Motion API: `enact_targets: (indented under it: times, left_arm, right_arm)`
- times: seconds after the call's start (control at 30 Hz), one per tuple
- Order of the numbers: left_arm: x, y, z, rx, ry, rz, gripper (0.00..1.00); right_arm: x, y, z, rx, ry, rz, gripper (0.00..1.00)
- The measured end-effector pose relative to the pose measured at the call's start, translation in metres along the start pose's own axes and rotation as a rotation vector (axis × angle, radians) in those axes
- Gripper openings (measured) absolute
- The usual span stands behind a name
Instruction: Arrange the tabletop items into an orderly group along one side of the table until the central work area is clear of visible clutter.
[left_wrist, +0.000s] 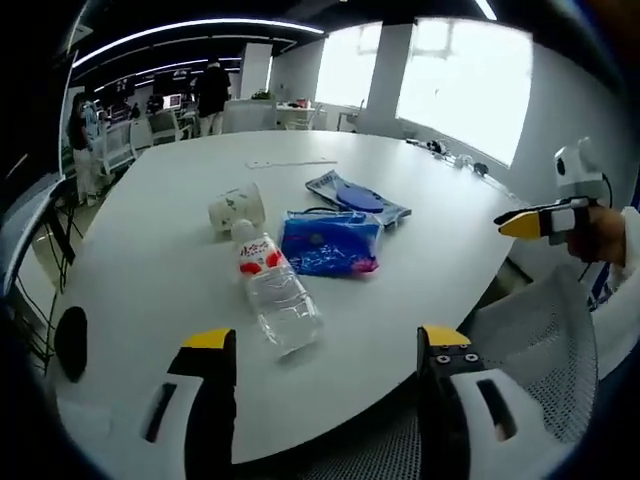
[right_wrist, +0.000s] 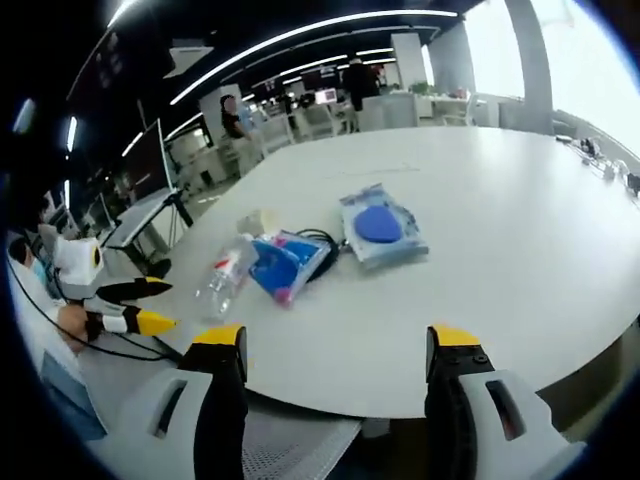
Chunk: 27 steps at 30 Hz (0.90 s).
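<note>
In the left gripper view, the left gripper (left_wrist: 328, 350) hangs over the near edge of the white worktop (left_wrist: 150, 250), its yellow-tipped jaws spread wide with nothing between them. Just ahead lies a clear water bottle (left_wrist: 275, 290) on its side, red-and-white label and white cap pointing away. Beyond the cap a paper cup (left_wrist: 236, 207) lies tipped over. Right of the bottle, touching or nearly touching it, sits a blue plastic packet (left_wrist: 330, 243), and behind that a clear pouch holding a round blue item (left_wrist: 358, 199). The right gripper (left_wrist: 535, 222) comes in at the right edge, held off the worktop; from here I cannot tell how its jaws stand. A mesh chair back (left_wrist: 545, 340) shows below it.

In the right gripper view, the right gripper (right_wrist: 335, 350) also has its jaws wide apart and empty, above the worktop's (right_wrist: 500, 230) near edge. The bottle (right_wrist: 225, 275), blue packet (right_wrist: 285, 262) and pouch (right_wrist: 378, 228) cluster left of centre, a black cable (right_wrist: 322, 240) between packet and pouch. The left gripper (right_wrist: 150, 305) shows at far left, jaws parted.
</note>
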<state>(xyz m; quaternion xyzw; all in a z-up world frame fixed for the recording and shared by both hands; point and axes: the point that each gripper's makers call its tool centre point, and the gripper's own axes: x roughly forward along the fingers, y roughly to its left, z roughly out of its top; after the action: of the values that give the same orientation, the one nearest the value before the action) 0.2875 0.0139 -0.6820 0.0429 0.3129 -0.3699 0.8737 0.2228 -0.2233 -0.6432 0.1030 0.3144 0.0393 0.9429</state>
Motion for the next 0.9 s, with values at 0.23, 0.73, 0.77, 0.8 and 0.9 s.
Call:
enact_targets:
  times: [0.23, 0.73, 0.77, 0.8, 0.9]
  left_arm:
    - [-0.002, 0.004, 0.004, 0.015, -0.019, 0.029, 0.74]
    - [-0.002, 0.005, 0.008, 0.042, -0.039, 0.053, 0.76]
    - [-0.001, 0.005, 0.009, 0.039, -0.039, 0.055, 0.75]
    - [-0.001, 0.006, 0.009, 0.037, -0.04, 0.057, 0.75]
    - [-0.002, 0.007, 0.01, 0.034, -0.049, 0.065, 0.75]
  right_arm:
    - [0.013, -0.01, 0.009, 0.021, 0.002, 0.013, 0.71]
    - [0.021, -0.011, -0.002, -0.001, 0.059, 0.095, 0.7]
    - [0.022, -0.012, -0.003, 0.001, 0.064, 0.097, 0.7]
    - [0.023, -0.012, -0.003, 0.003, 0.066, 0.098, 0.7]
    - [0.027, -0.016, -0.001, 0.019, 0.068, 0.106, 0.7]
